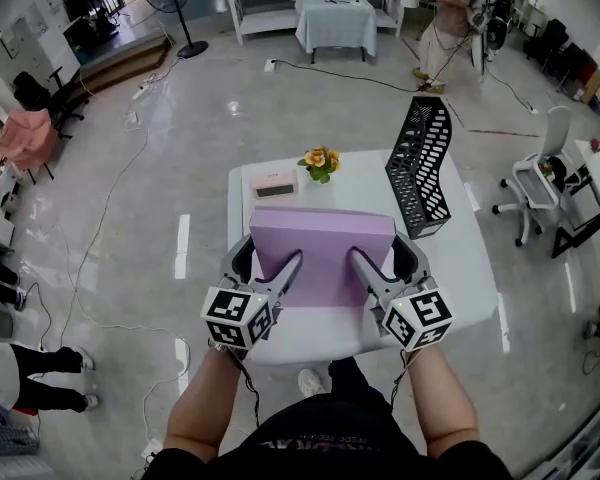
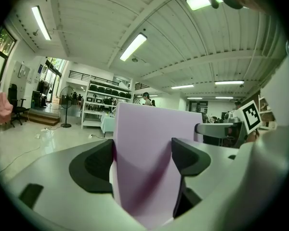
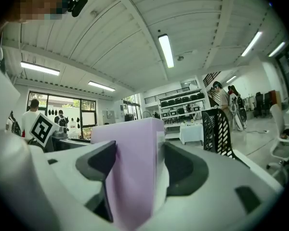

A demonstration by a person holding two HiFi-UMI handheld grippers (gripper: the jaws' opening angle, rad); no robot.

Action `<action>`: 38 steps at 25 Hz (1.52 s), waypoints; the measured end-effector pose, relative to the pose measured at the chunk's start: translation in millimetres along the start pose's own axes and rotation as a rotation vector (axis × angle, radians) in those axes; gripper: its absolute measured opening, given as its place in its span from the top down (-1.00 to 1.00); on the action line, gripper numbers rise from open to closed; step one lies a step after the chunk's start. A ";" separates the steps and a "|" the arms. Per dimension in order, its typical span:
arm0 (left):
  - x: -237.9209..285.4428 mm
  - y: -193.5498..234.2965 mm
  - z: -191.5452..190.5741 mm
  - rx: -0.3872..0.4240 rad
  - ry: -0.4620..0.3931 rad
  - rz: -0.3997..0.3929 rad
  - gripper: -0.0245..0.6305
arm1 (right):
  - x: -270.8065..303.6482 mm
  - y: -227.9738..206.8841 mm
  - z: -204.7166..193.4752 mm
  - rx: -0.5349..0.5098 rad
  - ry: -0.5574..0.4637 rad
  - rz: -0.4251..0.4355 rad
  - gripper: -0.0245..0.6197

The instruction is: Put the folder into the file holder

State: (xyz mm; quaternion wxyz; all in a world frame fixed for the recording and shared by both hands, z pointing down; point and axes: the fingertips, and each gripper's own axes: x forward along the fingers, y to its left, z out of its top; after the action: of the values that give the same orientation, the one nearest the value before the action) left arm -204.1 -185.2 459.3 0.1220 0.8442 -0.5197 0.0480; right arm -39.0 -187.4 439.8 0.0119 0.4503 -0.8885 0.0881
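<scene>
1. Folder (image 1: pixel 322 253): you hold the lilac folder up over the near half of the white desk (image 1: pixel 470 278), with its broad face turned toward your head camera.
2. Your left claw (image 1: pixel 270 264) is clamped on the folder's left side. In the left gripper view the lilac sheet fills the gap between the jaws.
3. Your right claw (image 1: pixel 385 258) is clamped on the folder's right side, and the right gripper view shows its thick edge pinched between the jaws.
4. The black perforated file holder (image 1: pixel 420 168) stands upright at the desk's far right, apart from the folder.
5. A small pot of flowers (image 1: pixel 320 161) and a pink box (image 1: pixel 274 185) sit near the desk's far edge, beyond the folder.
</scene>
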 end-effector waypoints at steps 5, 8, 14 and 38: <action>-15.8 -11.1 -2.7 0.015 -0.013 -0.004 -0.22 | -18.7 10.3 0.3 -0.018 -0.013 0.001 -0.06; -24.3 -17.9 -5.2 0.029 -0.022 -0.004 -0.22 | -29.7 15.2 -2.9 -0.022 -0.017 0.000 -0.06; -38.6 -29.0 -7.7 0.075 -0.036 -0.003 -0.22 | -47.7 23.2 -7.3 -0.035 -0.011 0.010 -0.06; -60.6 -40.7 -14.3 0.110 -0.060 0.047 -0.22 | -55.5 32.0 -9.8 -0.095 0.077 0.460 -0.06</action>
State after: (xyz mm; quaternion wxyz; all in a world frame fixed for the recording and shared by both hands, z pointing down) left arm -194.8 -111.7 454.2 0.0589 0.8383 -0.5393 0.0540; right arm -32.3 -123.0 439.2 0.0466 0.2314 -0.9696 0.0638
